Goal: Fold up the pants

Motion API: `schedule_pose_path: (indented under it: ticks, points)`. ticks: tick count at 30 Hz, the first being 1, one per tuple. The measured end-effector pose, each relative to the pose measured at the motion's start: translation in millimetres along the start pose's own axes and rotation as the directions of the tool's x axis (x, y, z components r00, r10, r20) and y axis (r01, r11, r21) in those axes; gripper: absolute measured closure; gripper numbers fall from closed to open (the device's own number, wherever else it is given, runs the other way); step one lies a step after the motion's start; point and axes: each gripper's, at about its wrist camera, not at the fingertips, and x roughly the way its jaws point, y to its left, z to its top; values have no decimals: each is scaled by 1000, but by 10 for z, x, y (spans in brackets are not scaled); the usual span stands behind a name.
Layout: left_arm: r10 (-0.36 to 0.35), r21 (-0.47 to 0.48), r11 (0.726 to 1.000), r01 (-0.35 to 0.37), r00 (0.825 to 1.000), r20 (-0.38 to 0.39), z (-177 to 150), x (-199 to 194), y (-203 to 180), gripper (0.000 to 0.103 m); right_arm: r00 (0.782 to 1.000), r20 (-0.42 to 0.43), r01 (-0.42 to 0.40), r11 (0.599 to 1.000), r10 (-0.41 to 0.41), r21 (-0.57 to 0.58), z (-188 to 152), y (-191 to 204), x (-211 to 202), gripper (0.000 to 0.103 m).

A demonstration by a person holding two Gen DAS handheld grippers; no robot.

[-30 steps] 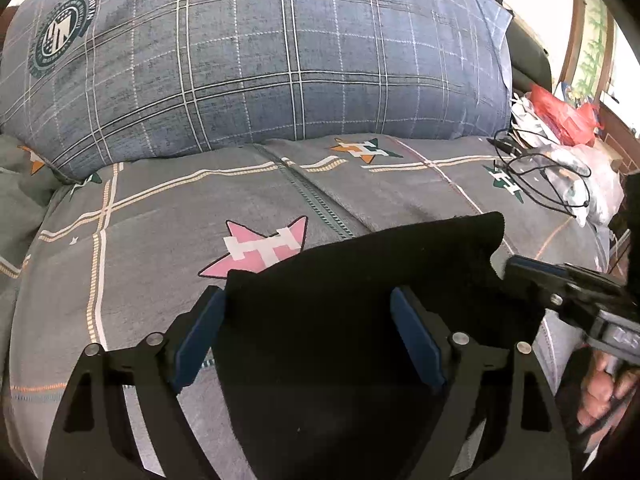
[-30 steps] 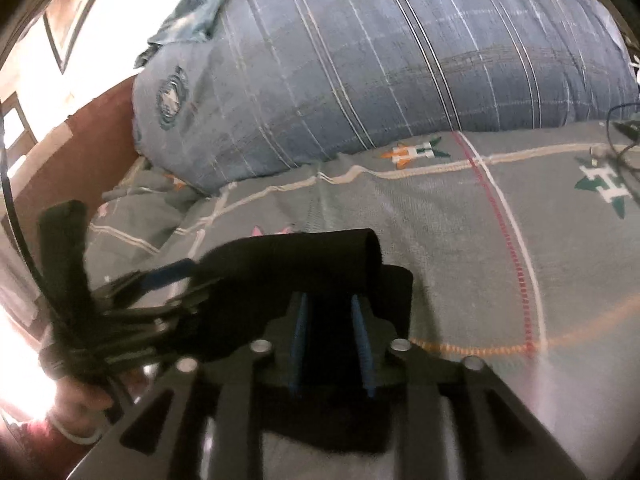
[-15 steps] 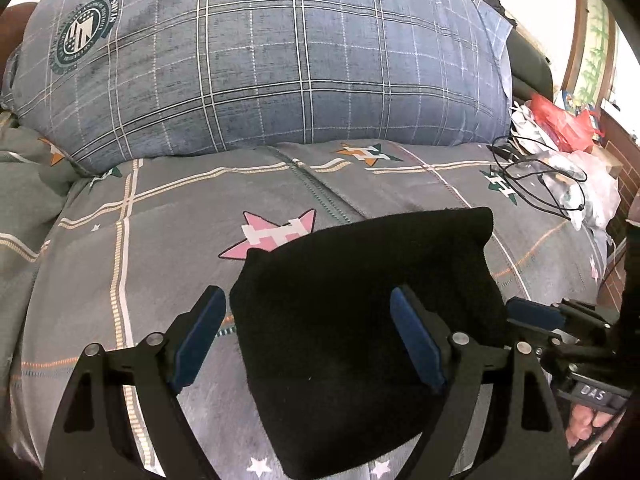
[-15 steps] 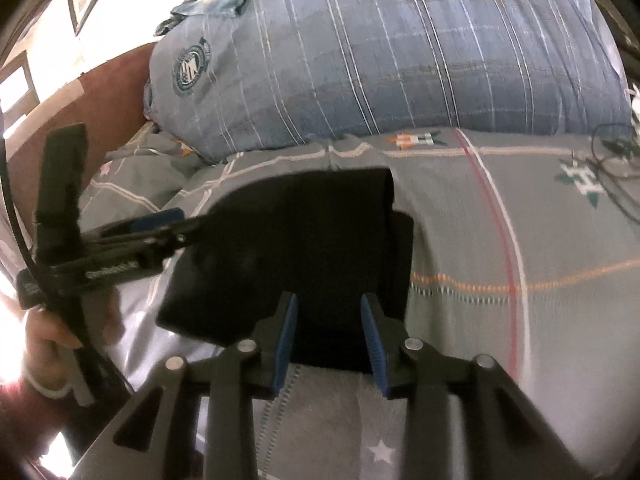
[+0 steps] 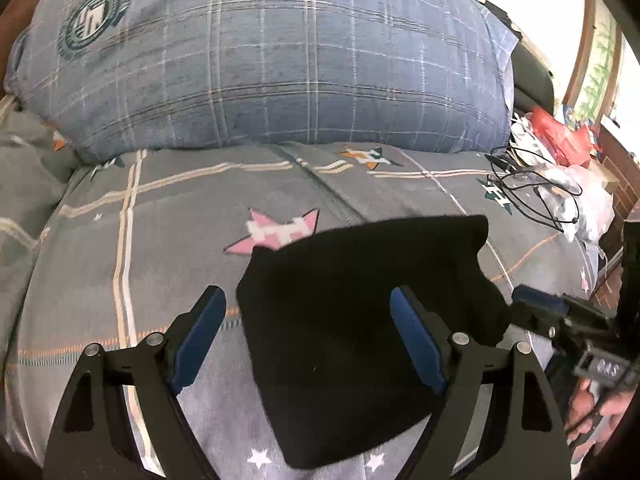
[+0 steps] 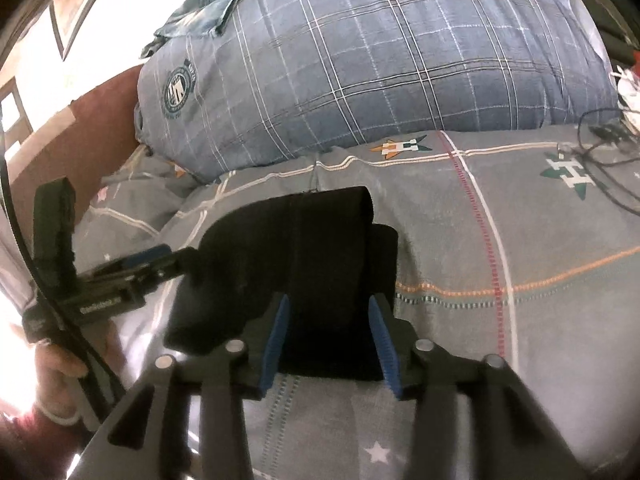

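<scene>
The black pants (image 5: 352,320) lie folded into a small flat bundle on the grey star-patterned bedspread (image 5: 160,216). My left gripper (image 5: 308,312) is open and empty, its blue pads wide apart over the bundle's left part. My right gripper (image 6: 326,320) is open too, its pads apart over the near edge of the pants (image 6: 316,264). The right gripper also shows at the right edge of the left wrist view (image 5: 560,312), and the left gripper shows at the left of the right wrist view (image 6: 132,268).
A big blue plaid pillow (image 5: 260,64) fills the back of the bed. A tangle of black cable (image 5: 528,192) and bags (image 5: 560,144) lie at the right edge. A red-brown headboard (image 6: 84,136) stands at the left.
My right gripper has opened and let go of the pants. Both grippers have drawn back a little, and the folded bundle now lies flat on the bed.
</scene>
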Motion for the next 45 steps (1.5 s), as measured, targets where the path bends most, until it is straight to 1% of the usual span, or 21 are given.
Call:
schedule_pose_path:
  ticks: [1, 2, 4, 7, 8, 9, 10, 11, 12, 13, 15, 18, 21, 24, 26, 28, 32, 37, 40, 44, 45]
  points:
    - [-11, 16, 1000, 11, 1000, -1, 36, 25, -33, 18, 1000, 1, -10, 1000, 10, 4, -5, -1, 3, 54]
    - [-18, 37, 999, 18, 1000, -6, 80, 68, -79, 18, 1000, 2, -26, 1000, 26, 13, -22, 7, 13, 48]
    - [-27, 62, 998, 27, 1000, -8, 151, 148, -156, 18, 999, -4, -41, 999, 41, 17, -46, 7, 46, 47]
    - [-43, 86, 995, 45, 999, -30, 250, 320, -254, 18, 999, -23, -23, 1000, 23, 4, -63, 15, 157, 47]
    - [-41, 92, 995, 45, 998, -40, 275, 378, -280, 18, 999, -31, -21, 1000, 21, -3, -66, 23, 190, 51]
    - [-39, 101, 994, 43, 998, -49, 296, 439, -307, 18, 999, -43, -17, 1000, 16, -14, -68, 34, 231, 66]
    - [-27, 118, 992, 35, 998, -63, 319, 524, -353, 18, 999, -29, 16, 1000, -17, -27, -60, 46, 229, 81]
    - [-19, 129, 991, 28, 997, -69, 327, 563, -380, 18, 1000, -20, 13, 1000, -13, -23, -49, 38, 211, 90]
    - [-14, 139, 990, 25, 997, -76, 334, 604, -414, 18, 1000, -14, -2, 1000, 1, -11, -44, 18, 181, 90]
    - [-17, 144, 989, 29, 997, -81, 350, 635, -445, 18, 1000, -4, -12, 1000, 12, -3, -34, 14, 139, 90]
    - [-23, 141, 989, 36, 995, -92, 382, 689, -478, 18, 1000, 5, 2, 1000, -2, -25, -37, 32, 83, 91]
    - [-30, 119, 992, 43, 993, -111, 409, 787, -485, 18, 999, -32, 34, 999, -35, -38, -96, 2, 179, 91]
    - [-27, 111, 993, 39, 993, -111, 383, 850, -487, 16, 999, -28, 18, 1000, -18, 0, -140, -67, 231, 90]
    - [-37, 102, 994, 48, 994, -99, 378, 824, -459, 16, 1000, -20, -8, 999, 9, 38, -106, -134, 157, 84]
    - [-54, 86, 994, 61, 995, -89, 392, 758, -425, 16, 1000, -17, 10, 1000, -9, 24, -71, -112, 102, 83]
    - [-67, 73, 995, 73, 995, -78, 396, 677, -394, 16, 999, 13, 32, 999, -32, 1, 1, -69, -8, 83]
    - [-47, 66, 997, 51, 997, -66, 367, 541, -334, 16, 998, 60, 21, 1000, -20, -18, 153, 3, -82, 83]
    - [-8, 59, 998, 11, 999, -51, 326, 426, -221, 16, 998, 56, 5, 999, -2, -50, 329, 110, 124, 82]
    - [7, 41, 999, -5, 999, -42, 302, 366, -129, 16, 1000, 20, 8, 999, -7, -41, 402, 101, 391, 77]
    - [42, 33, 999, -40, 998, -44, 236, 311, -44, 16, 998, -36, 58, 998, -59, -15, 353, -10, 667, 78]
    - [47, 31, 999, -45, 998, -44, 220, 300, -27, 16, 999, -19, 39, 999, -39, 4, 333, -49, 674, 78]
